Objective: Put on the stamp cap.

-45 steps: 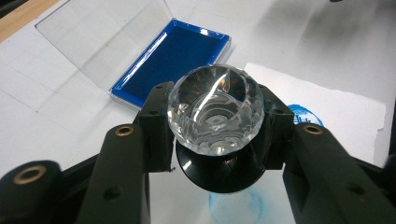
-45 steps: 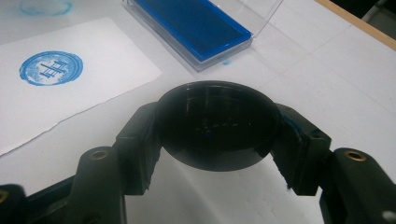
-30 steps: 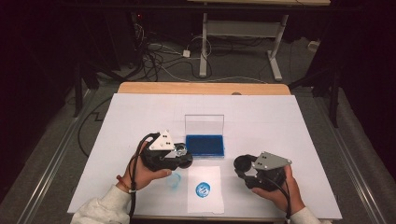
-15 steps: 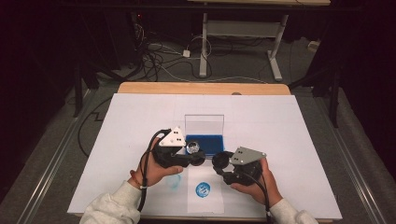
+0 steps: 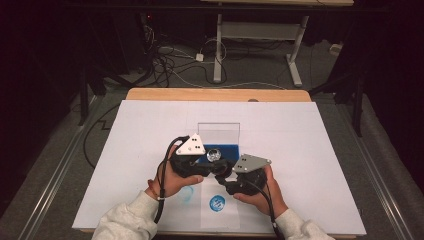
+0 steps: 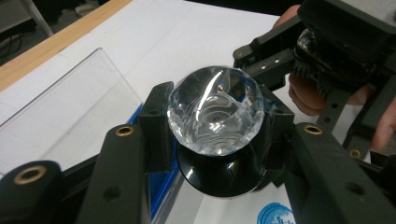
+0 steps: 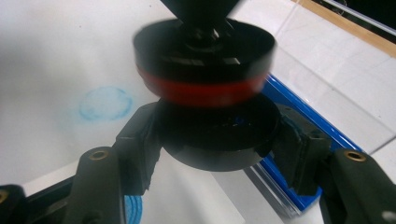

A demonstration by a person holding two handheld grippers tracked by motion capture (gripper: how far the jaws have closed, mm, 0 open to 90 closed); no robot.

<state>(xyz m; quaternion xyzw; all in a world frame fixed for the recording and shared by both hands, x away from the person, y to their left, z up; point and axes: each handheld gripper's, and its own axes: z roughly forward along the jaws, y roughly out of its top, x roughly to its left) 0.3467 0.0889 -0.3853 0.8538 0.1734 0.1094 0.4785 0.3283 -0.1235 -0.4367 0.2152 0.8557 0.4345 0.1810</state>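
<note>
A stamp with a clear faceted crystal knob and a black base with a red band is held in my left gripper, which is shut on the knob. In the high view the left gripper hovers at the front edge of the blue ink pad. My right gripper sits just right of it, shut on a round black cap. The cap is directly under the stamp's base, very close; whether they touch I cannot tell.
A small white sheet with a dark blue round print lies near the front edge of the white-covered table. A fainter blue print is on its left. The ink pad's clear lid stands open behind it.
My right hand has moved left with the black cap until it meets the left gripper. The left hand has shifted a little right and away with the stamp.
</note>
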